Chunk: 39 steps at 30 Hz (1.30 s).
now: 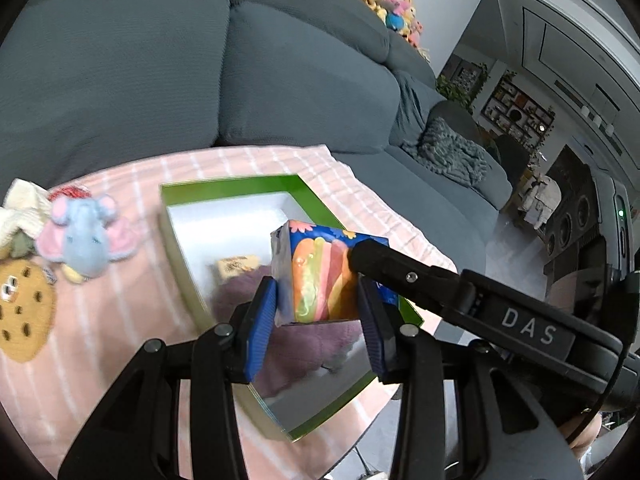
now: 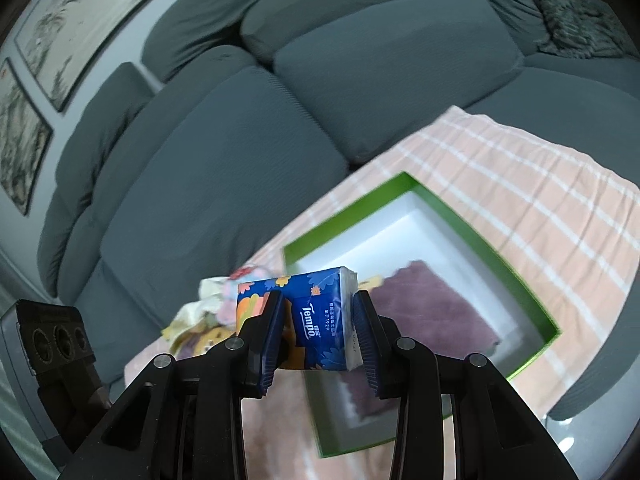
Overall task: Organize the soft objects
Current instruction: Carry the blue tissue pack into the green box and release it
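left wrist view: the left gripper [image 1: 318,308] pinches a tissue pack [image 1: 316,276] between its blue pads, the right gripper [image 1: 360,258] clamped on the same pack from the right. beneath both hangs the green box [image 1: 228,190], a purple towel [image 1: 304,344] inside. left of the pads lie an elephant plush [image 1: 86,232] and cookie plush [image 1: 24,312] on the pink blanket [image 1: 120,320]

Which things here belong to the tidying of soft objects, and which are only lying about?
Belong to the job:
tissue pack, held by both the left gripper and the right gripper
green box
purple towel in the box
elephant plush
cookie plush

Lying about:
grey sofa
plush pile on the sofa
knitted blanket
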### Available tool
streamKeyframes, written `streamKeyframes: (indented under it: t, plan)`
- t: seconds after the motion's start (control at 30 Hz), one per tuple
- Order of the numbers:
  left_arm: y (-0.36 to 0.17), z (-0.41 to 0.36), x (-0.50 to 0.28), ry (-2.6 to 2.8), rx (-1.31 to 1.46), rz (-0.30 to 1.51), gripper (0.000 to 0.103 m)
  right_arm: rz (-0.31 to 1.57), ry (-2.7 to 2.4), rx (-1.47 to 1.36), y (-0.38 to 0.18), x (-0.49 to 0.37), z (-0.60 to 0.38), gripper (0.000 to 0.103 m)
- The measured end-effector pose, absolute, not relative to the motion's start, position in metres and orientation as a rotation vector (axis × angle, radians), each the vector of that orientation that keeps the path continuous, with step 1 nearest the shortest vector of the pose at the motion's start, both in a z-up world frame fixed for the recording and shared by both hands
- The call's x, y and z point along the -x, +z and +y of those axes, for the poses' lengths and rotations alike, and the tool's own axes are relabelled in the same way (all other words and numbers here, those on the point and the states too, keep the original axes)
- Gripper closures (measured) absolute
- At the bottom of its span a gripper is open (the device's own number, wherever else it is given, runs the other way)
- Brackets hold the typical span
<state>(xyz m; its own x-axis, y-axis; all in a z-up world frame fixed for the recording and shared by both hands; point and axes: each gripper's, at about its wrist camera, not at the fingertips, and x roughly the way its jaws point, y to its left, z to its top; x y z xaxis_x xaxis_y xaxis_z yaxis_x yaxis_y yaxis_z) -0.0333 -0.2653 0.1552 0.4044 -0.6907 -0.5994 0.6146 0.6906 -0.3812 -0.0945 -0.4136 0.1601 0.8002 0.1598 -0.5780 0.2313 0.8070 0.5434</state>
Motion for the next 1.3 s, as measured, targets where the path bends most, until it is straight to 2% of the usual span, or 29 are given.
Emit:
streamKeyframes:
  t: [0.63,1.17,1.3]
  plan:
    - [0.094,-0.304,0.014,-0.859,0.144,1.063,0.065,0.806,-0.139,-0.697,0.101,0.083,-0.453,0.065]
    - [0.093,-0.306,0.014,-0.823,0.092,1.172,0.064,0.843,-0.162,-0.729,0.098,0.087,-0.457,0.065]
    - [0.093,-0.310,0.018,-0.824,0.088,1.196,0.061,0.842,-0.189,-0.705,0.103,0.091,-0.455,0.065]
